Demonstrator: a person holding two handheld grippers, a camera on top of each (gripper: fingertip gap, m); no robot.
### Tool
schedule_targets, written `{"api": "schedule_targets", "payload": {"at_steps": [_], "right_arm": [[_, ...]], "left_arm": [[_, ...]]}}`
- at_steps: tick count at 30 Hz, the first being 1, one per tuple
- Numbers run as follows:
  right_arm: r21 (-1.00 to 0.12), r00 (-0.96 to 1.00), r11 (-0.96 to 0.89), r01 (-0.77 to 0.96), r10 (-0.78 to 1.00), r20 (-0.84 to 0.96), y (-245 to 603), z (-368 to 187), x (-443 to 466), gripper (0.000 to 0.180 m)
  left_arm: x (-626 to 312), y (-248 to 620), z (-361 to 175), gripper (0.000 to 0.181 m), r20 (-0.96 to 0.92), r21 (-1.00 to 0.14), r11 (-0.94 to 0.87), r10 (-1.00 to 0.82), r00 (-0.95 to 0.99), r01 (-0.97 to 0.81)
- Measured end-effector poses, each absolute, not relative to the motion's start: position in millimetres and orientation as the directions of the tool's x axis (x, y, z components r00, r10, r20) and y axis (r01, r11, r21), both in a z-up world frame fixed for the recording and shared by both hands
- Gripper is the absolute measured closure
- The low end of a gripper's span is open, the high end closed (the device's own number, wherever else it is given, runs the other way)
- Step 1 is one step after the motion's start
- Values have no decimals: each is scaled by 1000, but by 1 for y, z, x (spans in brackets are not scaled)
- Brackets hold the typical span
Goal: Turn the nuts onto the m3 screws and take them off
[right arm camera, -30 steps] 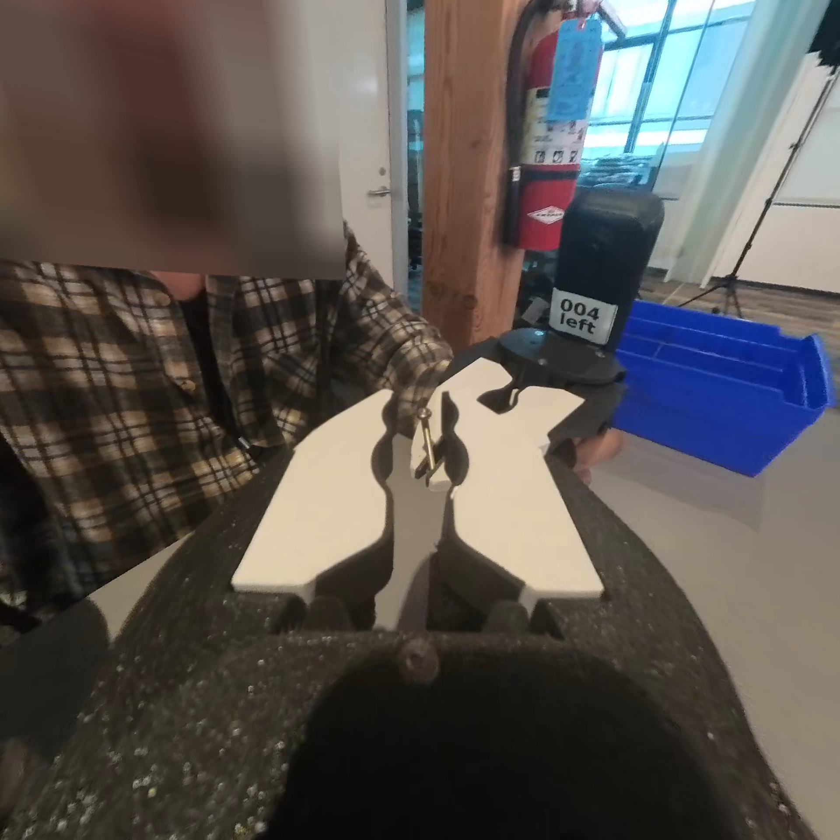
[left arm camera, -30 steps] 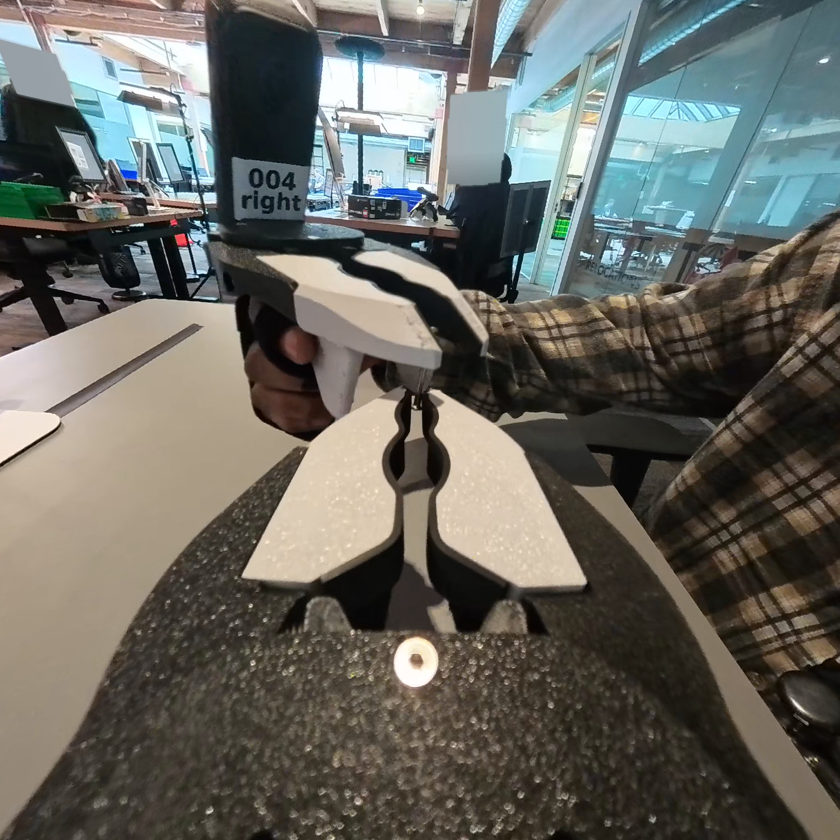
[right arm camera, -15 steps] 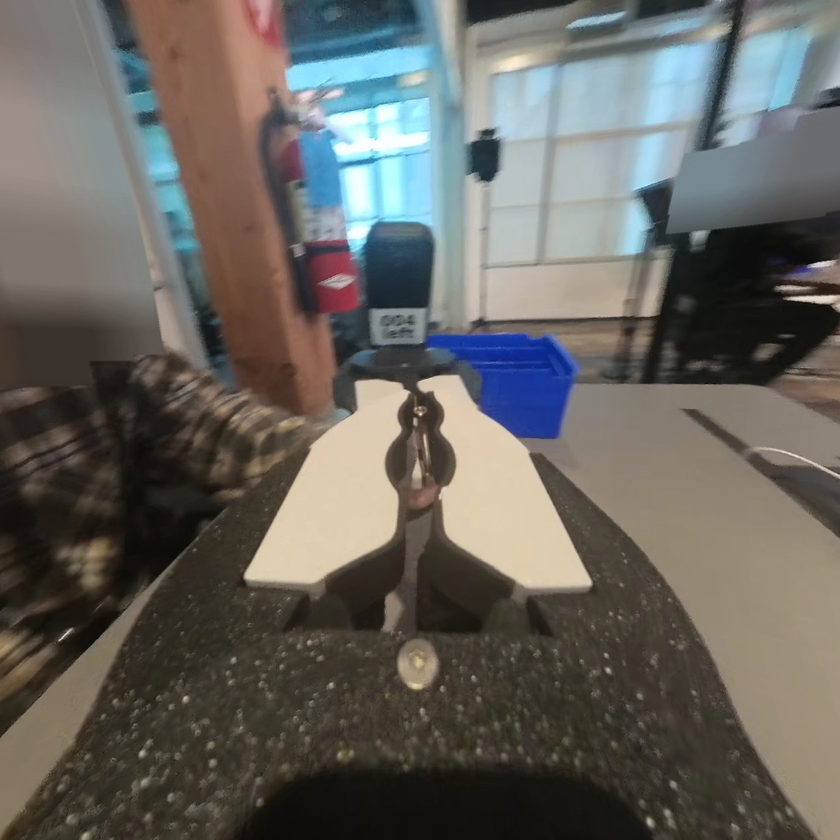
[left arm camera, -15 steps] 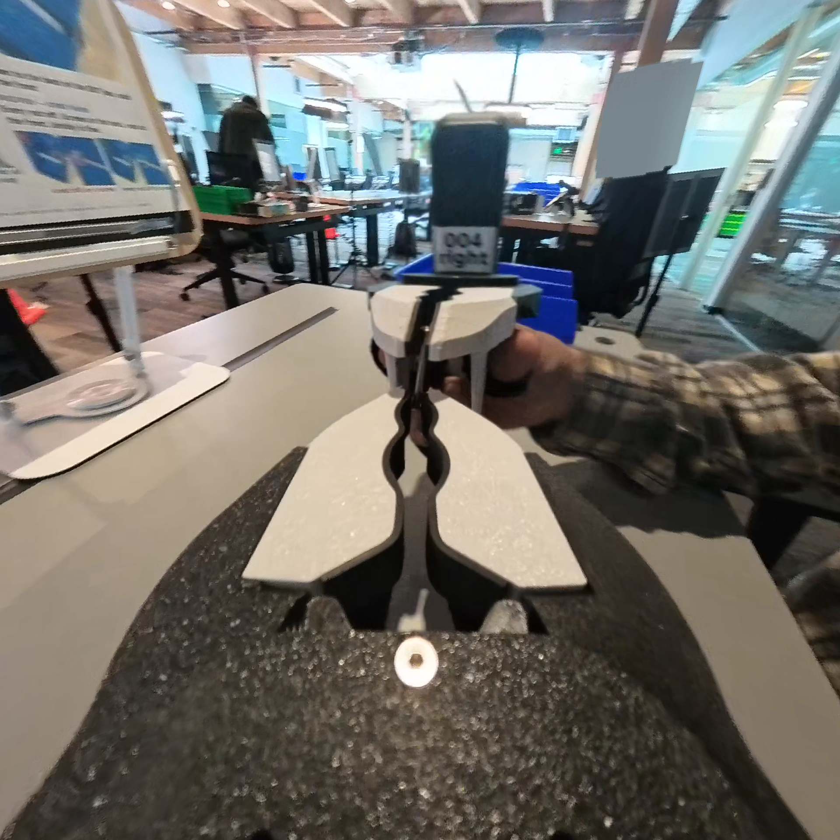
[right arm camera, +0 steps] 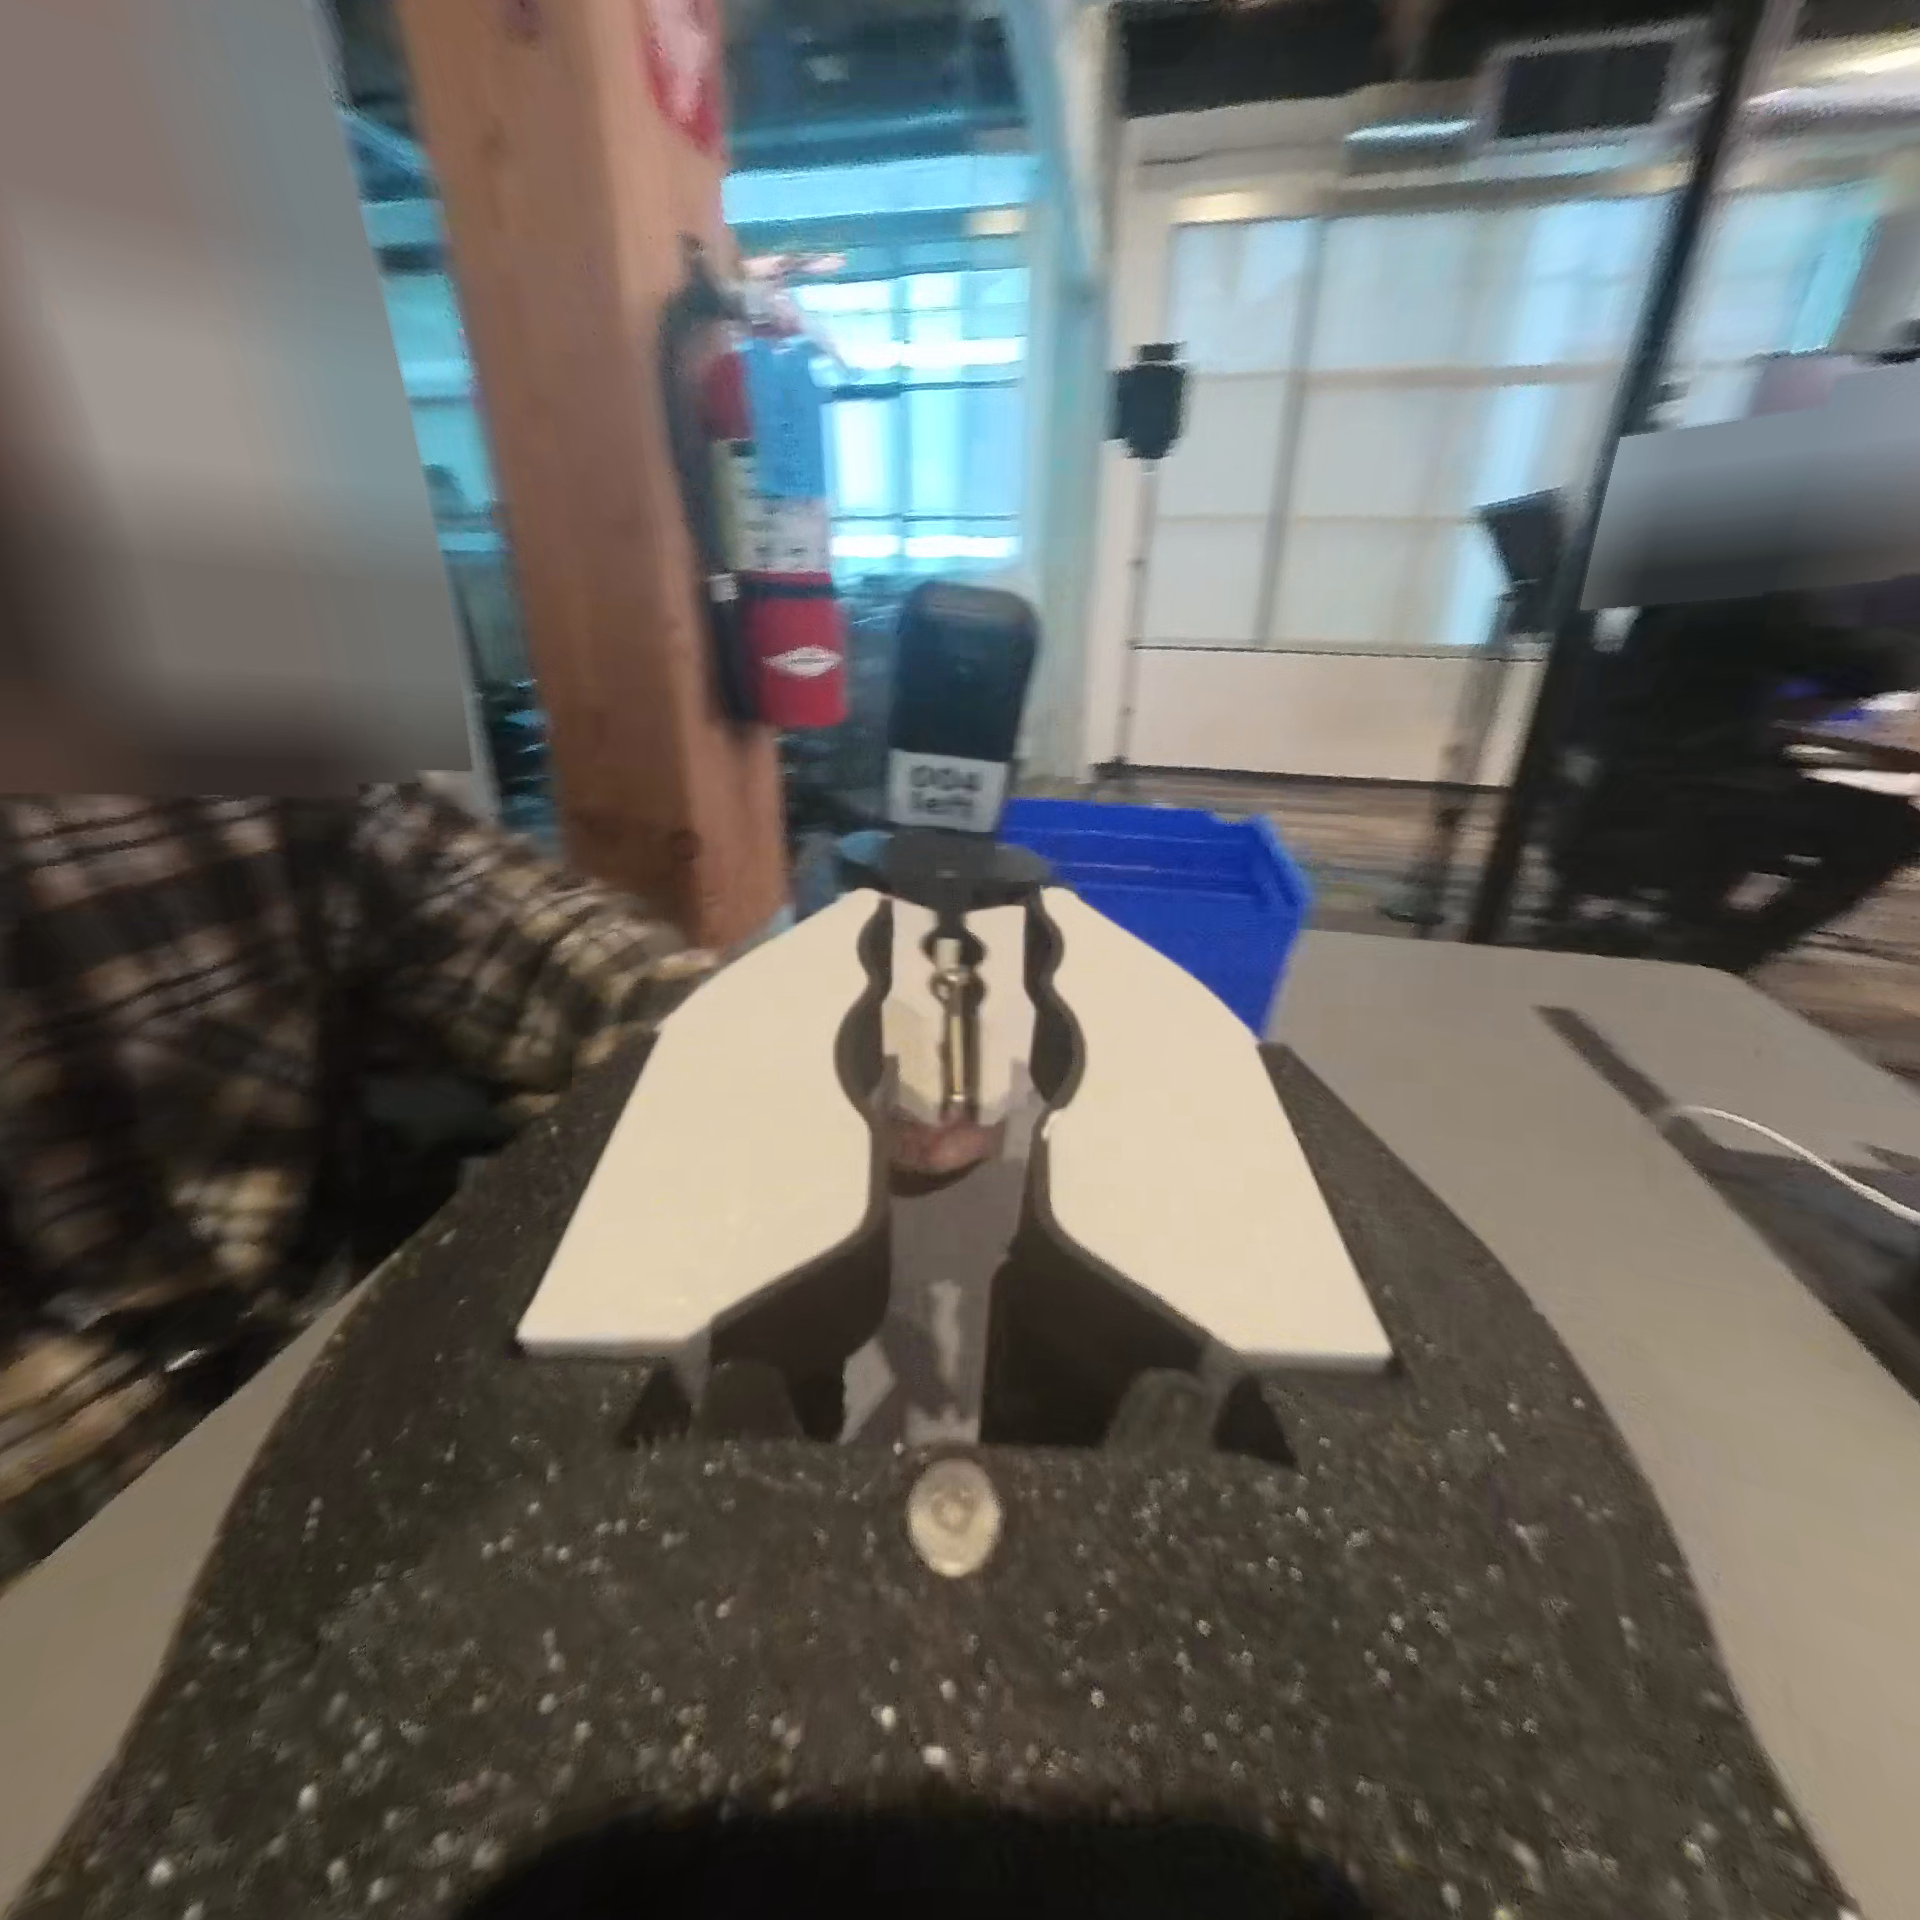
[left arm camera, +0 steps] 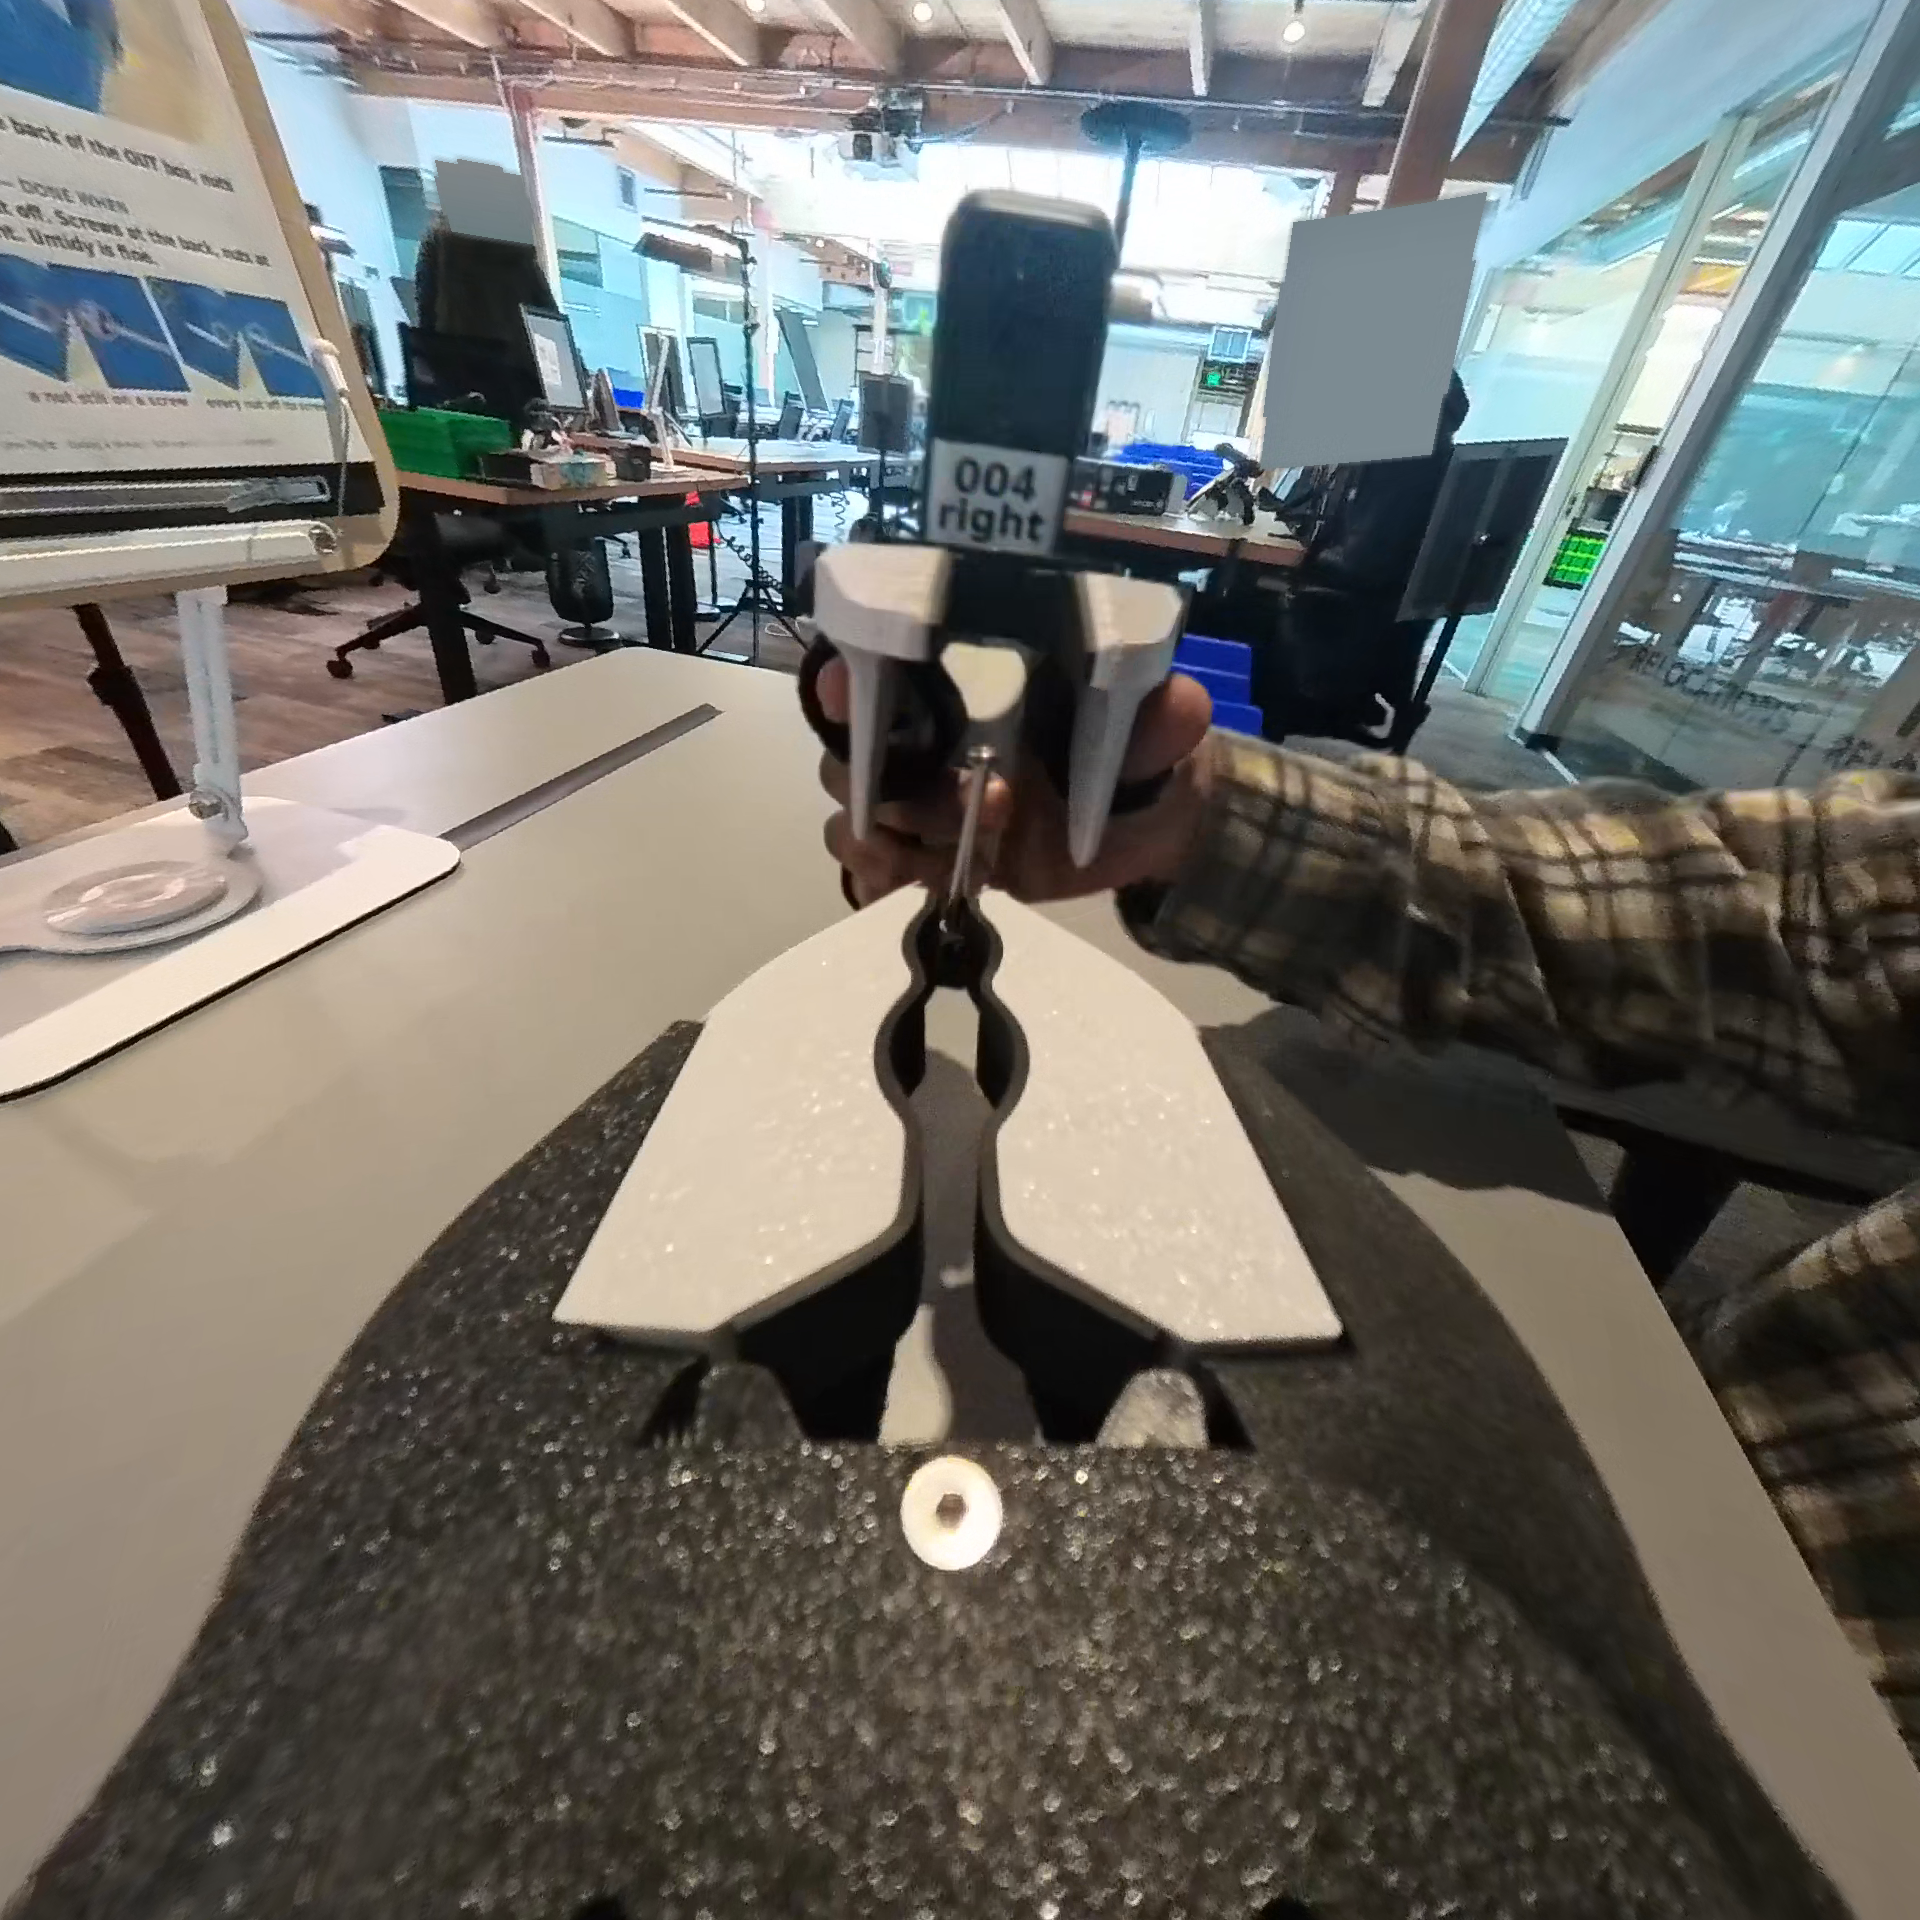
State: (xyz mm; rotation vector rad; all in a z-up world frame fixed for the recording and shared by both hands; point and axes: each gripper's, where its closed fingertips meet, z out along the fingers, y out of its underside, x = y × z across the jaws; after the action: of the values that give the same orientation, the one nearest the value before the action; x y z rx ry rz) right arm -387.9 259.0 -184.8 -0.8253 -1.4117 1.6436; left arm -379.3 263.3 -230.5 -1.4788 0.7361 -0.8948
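A thin silver m3 screw [left arm camera: 966, 831] spans the gap between my two grippers, held in the air above the grey table [left arm camera: 416, 1039]. My left gripper [left arm camera: 951, 914] is shut on its lower end, where a small dark piece sits at the tips; I cannot tell whether that is a nut. My right gripper [left arm camera: 971, 844] faces it with its fingers [left arm camera: 868, 748] spread wide on either side of the screw, touching nothing. In the right wrist view, the right gripper [right arm camera: 956, 914] is open around the screw [right arm camera: 951, 1039], and the left gripper [right arm camera: 945, 883] holds the far end.
A blue bin [right arm camera: 1153, 883] stands on the table behind the left gripper. A white stand base [left arm camera: 208, 883] with a sign board is at the far left. A plaid sleeve [left arm camera: 1507, 904] reaches in from the right. A white cable [right arm camera: 1766, 1143] lies at the right.
My right gripper was shut on the screw and has opened, letting it go. Both grippers swung round to face each other squarely. My left gripper stays shut on the screw.
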Motion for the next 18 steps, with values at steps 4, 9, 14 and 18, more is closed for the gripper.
{"api": "schedule_targets", "payload": {"at_steps": [4, 9, 14, 18], "right_arm": [[-997, -544, -21, -76, 839, 24, 253, -187, -392, 165], [-1000, -498, 24, -7, 867, 24, 254, -201, -403, 163], [-1000, -454, 4, -28, 891, 16, 253, -205, -408, 175], [-994, -319, -55, -99, 947, -21, 259, -203, -413, 176]], "left_arm": [[-380, 264, -231, 177, 111, -994, -99, -852, 512, 51], [-382, 265, -230, 177, 112, -994, -97, -847, 519, 56], [-383, 266, -229, 177, 102, -995, -87, -839, 535, 53], [-389, 270, -229, 177, 67, -998, -62, -801, 595, 29]]}}
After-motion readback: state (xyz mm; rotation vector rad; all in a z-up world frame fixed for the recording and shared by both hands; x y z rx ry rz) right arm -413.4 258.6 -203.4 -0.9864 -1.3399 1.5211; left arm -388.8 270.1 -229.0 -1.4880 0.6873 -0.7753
